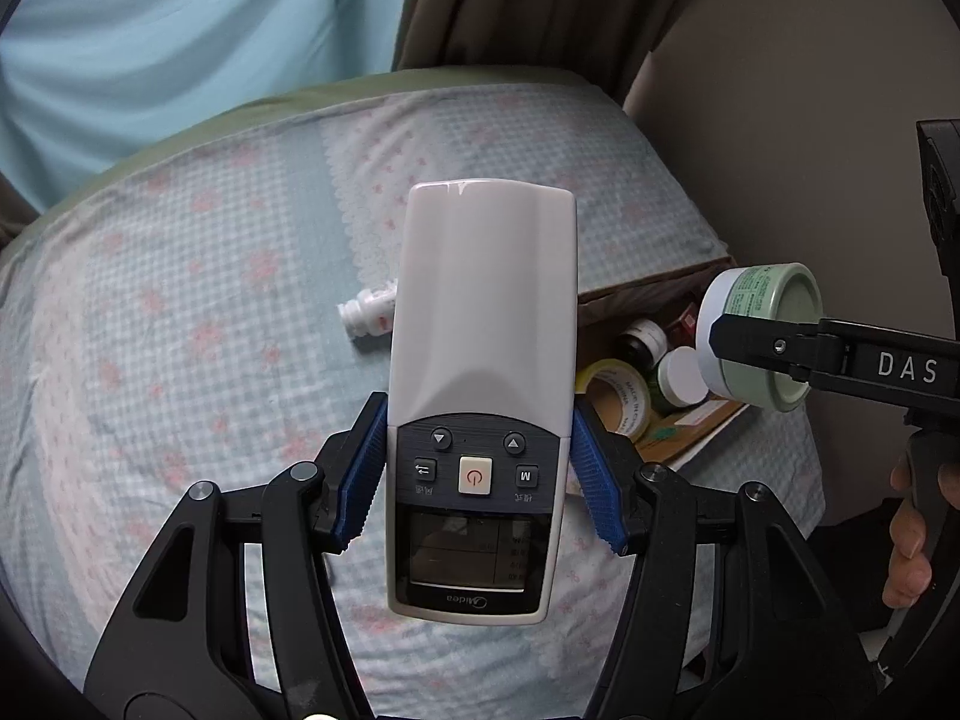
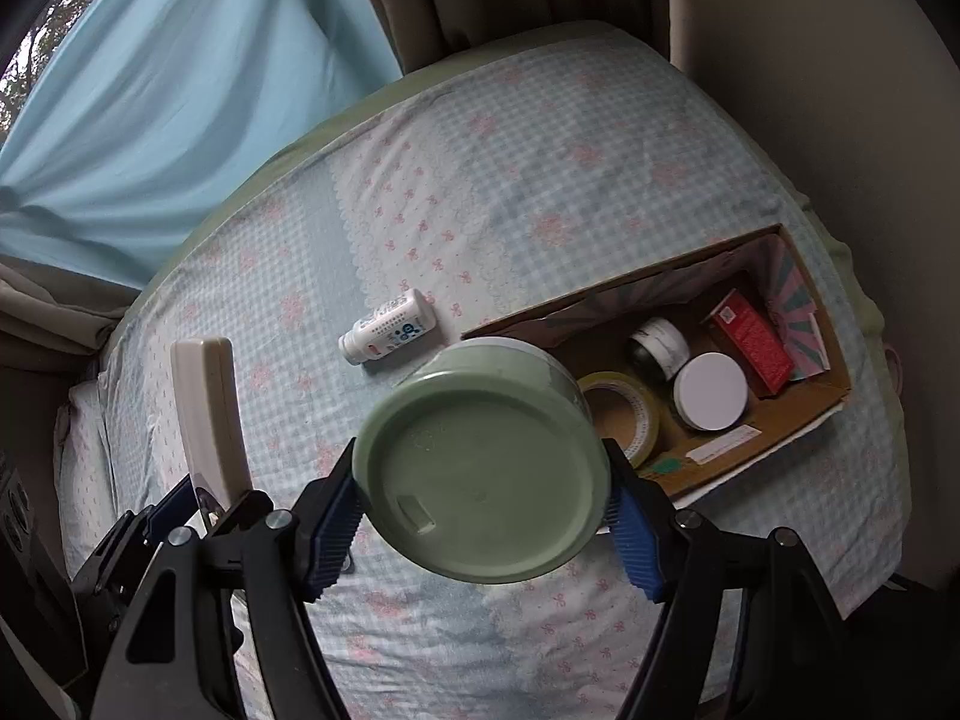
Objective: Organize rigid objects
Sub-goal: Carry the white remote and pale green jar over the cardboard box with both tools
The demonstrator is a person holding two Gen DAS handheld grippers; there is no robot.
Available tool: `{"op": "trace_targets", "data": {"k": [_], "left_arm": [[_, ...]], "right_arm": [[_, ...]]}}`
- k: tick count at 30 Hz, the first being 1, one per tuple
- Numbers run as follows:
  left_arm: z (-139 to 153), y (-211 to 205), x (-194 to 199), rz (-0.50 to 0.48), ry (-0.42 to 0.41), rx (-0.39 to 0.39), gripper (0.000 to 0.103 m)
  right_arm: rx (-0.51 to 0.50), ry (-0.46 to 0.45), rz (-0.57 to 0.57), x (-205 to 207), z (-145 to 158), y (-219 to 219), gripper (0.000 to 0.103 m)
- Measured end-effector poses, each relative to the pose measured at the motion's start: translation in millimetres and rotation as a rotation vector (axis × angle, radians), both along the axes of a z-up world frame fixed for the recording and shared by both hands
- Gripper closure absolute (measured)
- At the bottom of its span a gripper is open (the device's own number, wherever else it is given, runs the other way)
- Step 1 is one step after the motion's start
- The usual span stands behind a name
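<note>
Glossy plastic remote [image 1: 483,324] — cotton sheet [image 1: 180,300]

Left gripper [image 1: 479,474]: we clamp the Midea remote [image 1: 480,360]
Right gripper [image 1: 729,341]: we hold a green jar [image 1: 765,333]
Bedsheet [image 1: 198,330]: small white bottle [image 1: 367,313] lying
Cardboard box [image 1: 690,438]: tape roll [image 1: 618,396], jars

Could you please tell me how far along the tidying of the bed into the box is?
Done: the cardboard box already holds a tape roll, two jars and a red carton. In hand: the left tongs grip the remote; the right tongs grip the green tub. Left: a small white bottle lies on the bedsheet.
</note>
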State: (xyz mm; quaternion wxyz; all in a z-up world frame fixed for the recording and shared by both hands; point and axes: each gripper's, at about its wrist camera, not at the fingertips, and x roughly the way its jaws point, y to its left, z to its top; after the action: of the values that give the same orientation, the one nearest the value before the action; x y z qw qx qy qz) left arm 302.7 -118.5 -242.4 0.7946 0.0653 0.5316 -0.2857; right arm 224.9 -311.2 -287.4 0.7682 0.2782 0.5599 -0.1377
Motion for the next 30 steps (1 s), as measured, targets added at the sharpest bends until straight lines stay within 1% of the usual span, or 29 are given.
{"op": "trace_targets", "data": {"k": [6, 12, 14, 18, 22, 27, 30], "left_arm": [[5, -59, -21, -0.030, 0.017, -0.020, 0.048], [-7, -128, -33, -0.064, 0.028, 0.010, 0.048], [-16, -149, -35, -0.080, 0.036, 0.030, 0.048], [-39, -185, -37, -0.105, 0.058, 0.071, 0.048], [-64, -210, -36, -0.131, 0.078, 0.126, 0.048], [-101, -222, -33, -0.160, 0.102, 0.208, 0.048], [-119, -224, -27, -0.165, 0.122, 0.249, 0.048]], "right_arm": [[0.001, -0.005, -0.074, -49, 8, -70, 0.034], [0.009, 0.010, -0.072, -76, -4, -131, 0.034], [0.013, 0.022, -0.069, -82, -12, -148, 0.034], [0.046, 0.048, -0.073, -86, -39, -179, 0.034], [0.091, 0.074, -0.076, -88, -66, -199, 0.034], [0.139, 0.105, -0.037, -78, -98, -208, 0.034], [0.155, 0.105, 0.037, -68, -113, -201, 0.034]]}}
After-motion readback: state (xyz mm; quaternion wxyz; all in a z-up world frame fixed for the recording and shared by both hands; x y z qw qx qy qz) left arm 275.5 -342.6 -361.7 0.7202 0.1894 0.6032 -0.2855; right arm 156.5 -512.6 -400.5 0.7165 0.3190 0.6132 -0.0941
